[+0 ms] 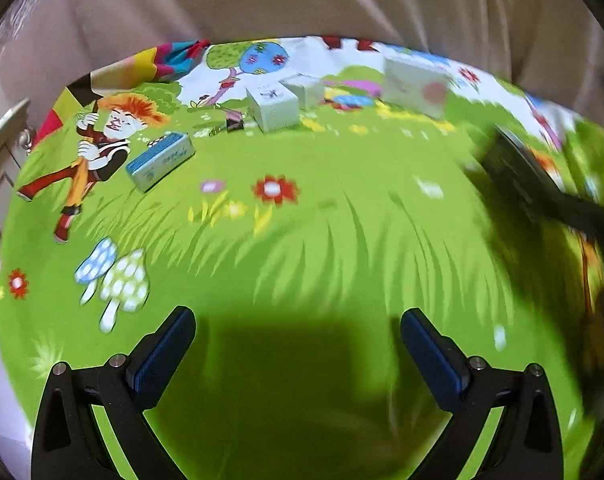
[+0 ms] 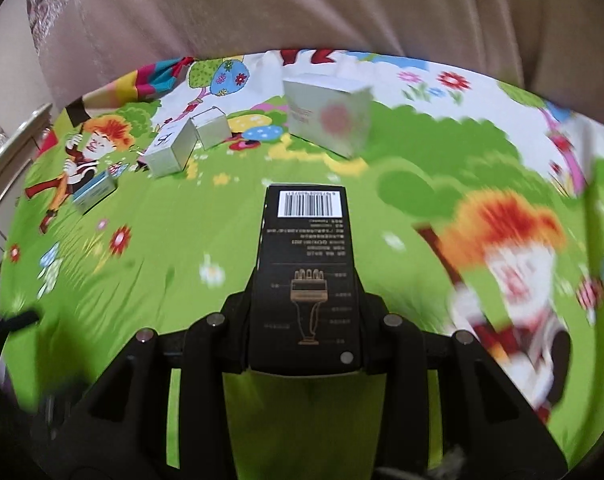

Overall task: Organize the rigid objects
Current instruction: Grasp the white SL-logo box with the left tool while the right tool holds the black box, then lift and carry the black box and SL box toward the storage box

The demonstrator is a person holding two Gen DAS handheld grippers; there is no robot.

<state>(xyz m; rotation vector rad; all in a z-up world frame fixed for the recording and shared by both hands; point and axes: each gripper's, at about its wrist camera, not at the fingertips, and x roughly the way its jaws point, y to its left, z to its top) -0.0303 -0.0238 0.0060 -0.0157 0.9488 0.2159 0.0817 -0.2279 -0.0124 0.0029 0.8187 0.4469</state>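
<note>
Boxes: one black [image 2: 305,272], four loose.

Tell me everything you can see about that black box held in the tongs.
The black box is a tall, narrow carton, cardboard by its look, clamped at its lower sides by the right tongs and lifted above the cartoon-printed green cloth. Its facing panel shows a white barcode at the far end, lines of small print, and a gold line drawing of a brush-like device. The print is too small to read.

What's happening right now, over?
Left gripper open, empty. Right gripper shut on black box, lifted. Pale boxes ahead on cloth; nothing blocking.
</note>
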